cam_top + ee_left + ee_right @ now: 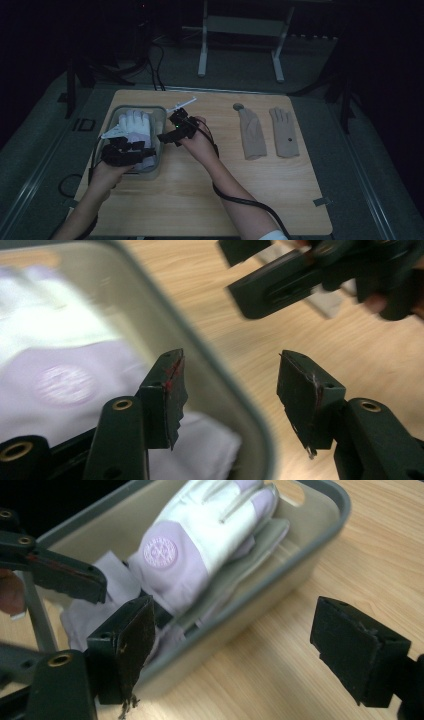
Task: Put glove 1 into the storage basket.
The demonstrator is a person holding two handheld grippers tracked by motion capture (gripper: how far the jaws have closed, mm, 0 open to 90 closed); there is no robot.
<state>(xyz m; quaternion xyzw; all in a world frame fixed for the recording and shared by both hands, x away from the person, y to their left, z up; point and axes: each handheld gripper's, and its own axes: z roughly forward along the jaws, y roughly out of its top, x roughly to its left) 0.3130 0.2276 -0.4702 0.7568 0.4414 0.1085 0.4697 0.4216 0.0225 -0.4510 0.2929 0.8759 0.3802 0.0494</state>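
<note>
Hovering spread and empty over grey bin (pixel 320 540), left tool (pixel 230 395), right tool (pixel 225 650), white-lilac glove (pixel 200 540) inside

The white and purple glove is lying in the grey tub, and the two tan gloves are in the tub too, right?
Not quite. The white and purple glove is lying in the grey tub, but the two tan gloves are not in it. The high view shows them lying flat on the wooden table, side by side, well to the tub's right.

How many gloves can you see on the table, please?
3 clearly: a white-and-lilac glove in the grey bin, two beige gloves on the table's right. Another may lie hidden beneath the first.
</note>
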